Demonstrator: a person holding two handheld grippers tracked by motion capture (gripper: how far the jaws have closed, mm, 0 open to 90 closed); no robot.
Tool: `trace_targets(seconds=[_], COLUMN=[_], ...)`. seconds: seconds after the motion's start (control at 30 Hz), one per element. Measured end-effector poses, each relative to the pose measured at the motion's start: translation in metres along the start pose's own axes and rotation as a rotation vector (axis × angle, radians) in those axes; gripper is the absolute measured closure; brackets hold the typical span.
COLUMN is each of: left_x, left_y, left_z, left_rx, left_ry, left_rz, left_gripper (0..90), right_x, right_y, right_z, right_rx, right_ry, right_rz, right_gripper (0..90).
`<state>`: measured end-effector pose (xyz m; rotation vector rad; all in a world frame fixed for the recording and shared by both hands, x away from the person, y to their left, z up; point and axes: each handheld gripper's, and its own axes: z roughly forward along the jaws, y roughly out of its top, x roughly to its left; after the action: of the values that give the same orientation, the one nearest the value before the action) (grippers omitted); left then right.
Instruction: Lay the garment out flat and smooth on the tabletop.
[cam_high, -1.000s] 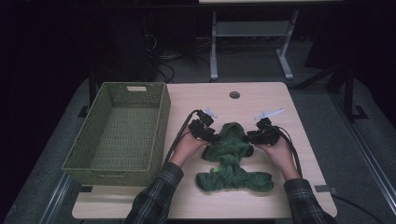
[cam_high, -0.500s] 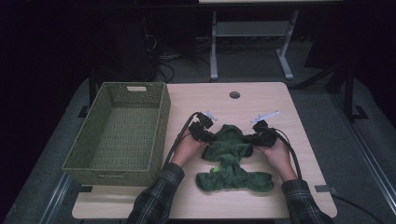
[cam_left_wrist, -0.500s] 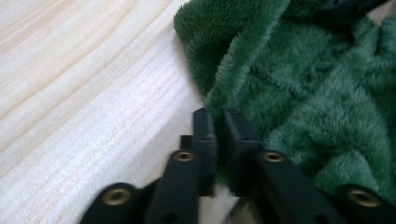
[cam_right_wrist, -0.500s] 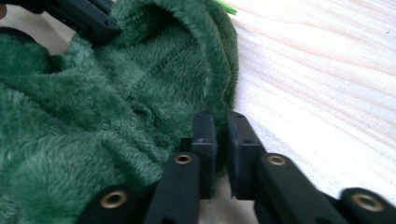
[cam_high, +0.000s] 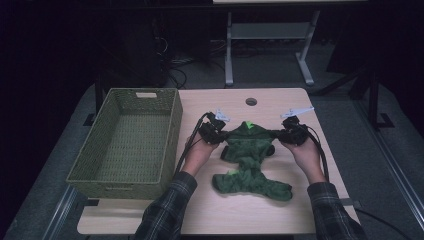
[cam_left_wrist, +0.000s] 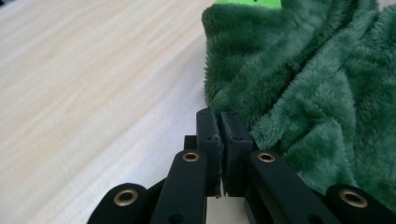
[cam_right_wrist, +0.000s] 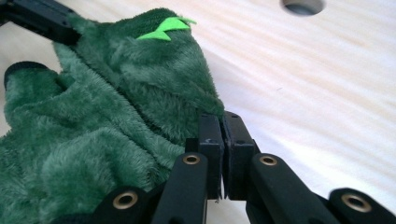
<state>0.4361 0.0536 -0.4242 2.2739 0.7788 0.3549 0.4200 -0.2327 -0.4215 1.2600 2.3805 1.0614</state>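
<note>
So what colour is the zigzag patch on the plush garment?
Bright lime green zigzag patch on the dark green plush garment; clearest in right gripper view.

No readable text from my station.
I find no words, labels, brands or numbers on anything; the wicker basket at nine o'clock carries none.

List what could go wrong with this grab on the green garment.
Left hand-held gripper and right hand-held gripper have just closed at the edges of the fuzzy green plush garment; the jaws look nearly together, so little fabric may be caught and it may slip. Its lower part could drag across the light wooden table.
</note>
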Motion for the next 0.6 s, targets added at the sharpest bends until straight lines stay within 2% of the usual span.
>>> trace_targets(seconds=[0.07,0.13,0.27,0.37,0.43,0.6], left_x=[0.002,0.005,0.009,0.013,0.015,0.015], left_y=[0.002,0.002,-0.001,-0.006,-0.009,-0.01], left_z=[0.005,0.012,0.028,0.036,0.04,0.042], left_rx=[-0.001,0.004,0.042,0.061,0.079,0.074], left_ry=[0.021,0.022,0.04,0.024,0.018,0.002], left_rz=[0.0,-0.01,-0.02,-0.045,-0.034,-0.048], left_gripper=[87.9,88.0,88.1,88.0,87.7,83.3], right_x=[-0.007,-0.013,-0.019,-0.019,-0.018,-0.017], right_y=[0.0,0.0,-0.001,-0.003,-0.006,-0.011], right_z=[0.002,0.007,0.017,0.026,0.031,0.037], right_rx=[-0.005,0.019,0.039,0.063,0.071,0.106], right_ry=[-0.005,-0.002,-0.002,-0.008,-0.003,-0.005], right_rz=[0.007,0.022,0.043,0.043,0.045,0.038], right_gripper=[87.8,87.9,87.9,87.9,87.9,86.5])
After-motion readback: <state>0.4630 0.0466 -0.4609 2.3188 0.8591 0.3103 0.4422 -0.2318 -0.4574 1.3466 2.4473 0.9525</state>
